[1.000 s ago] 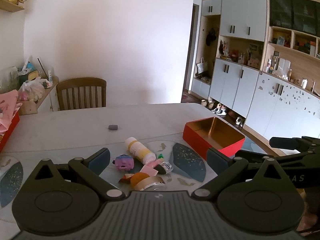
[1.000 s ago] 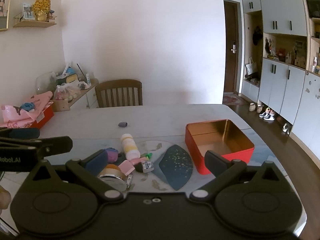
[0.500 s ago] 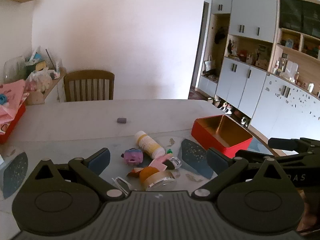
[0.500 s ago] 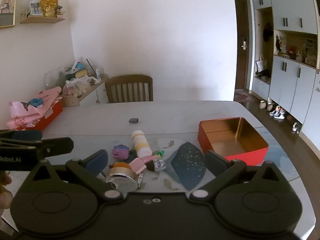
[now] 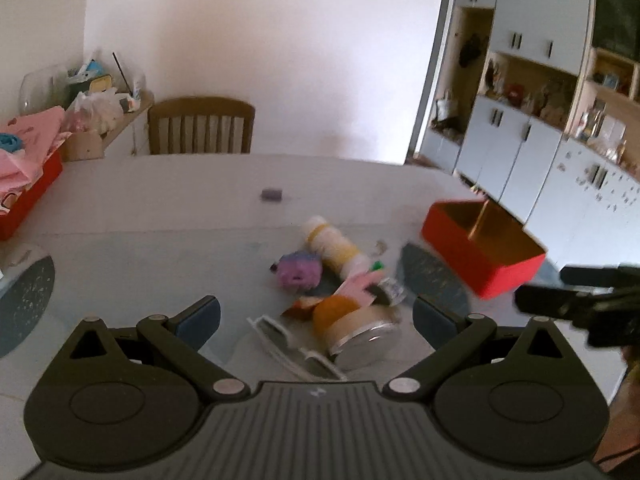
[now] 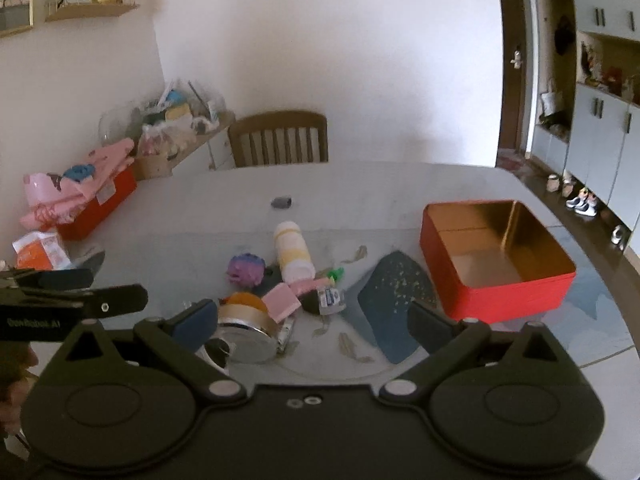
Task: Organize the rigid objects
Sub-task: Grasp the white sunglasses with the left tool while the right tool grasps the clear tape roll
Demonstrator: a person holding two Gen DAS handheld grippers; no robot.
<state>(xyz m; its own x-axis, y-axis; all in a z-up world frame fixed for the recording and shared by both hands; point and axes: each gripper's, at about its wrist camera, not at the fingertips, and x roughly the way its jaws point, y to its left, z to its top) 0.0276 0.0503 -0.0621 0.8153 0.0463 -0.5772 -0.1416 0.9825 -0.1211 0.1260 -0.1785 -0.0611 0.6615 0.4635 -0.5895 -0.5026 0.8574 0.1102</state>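
A pile of small objects lies mid-table: a white and yellow bottle [image 6: 291, 251] [image 5: 334, 242], a purple toy [image 6: 246, 269] [image 5: 299, 271], a pink piece [image 6: 282, 300], an orange thing [image 5: 335, 309] and a round metal tin [image 6: 245, 334] [image 5: 366, 334]. An open red box [image 6: 496, 256] [image 5: 482, 246] with a gold inside stands to the right. My left gripper [image 5: 316, 316] is open and empty, just short of the pile. My right gripper [image 6: 310, 318] is open and empty, also facing the pile.
A small grey block [image 6: 281, 202] lies farther back on the table. A wooden chair [image 6: 280, 138] stands at the far edge. A red box with pink cloth [image 6: 80, 196] sits at the left. Dark blue placemats [image 6: 394, 292] lie under glass. Cabinets line the right wall.
Both grippers have moved closer to the pile and tilted down, so the objects look larger. Both grippers stay open and empty.
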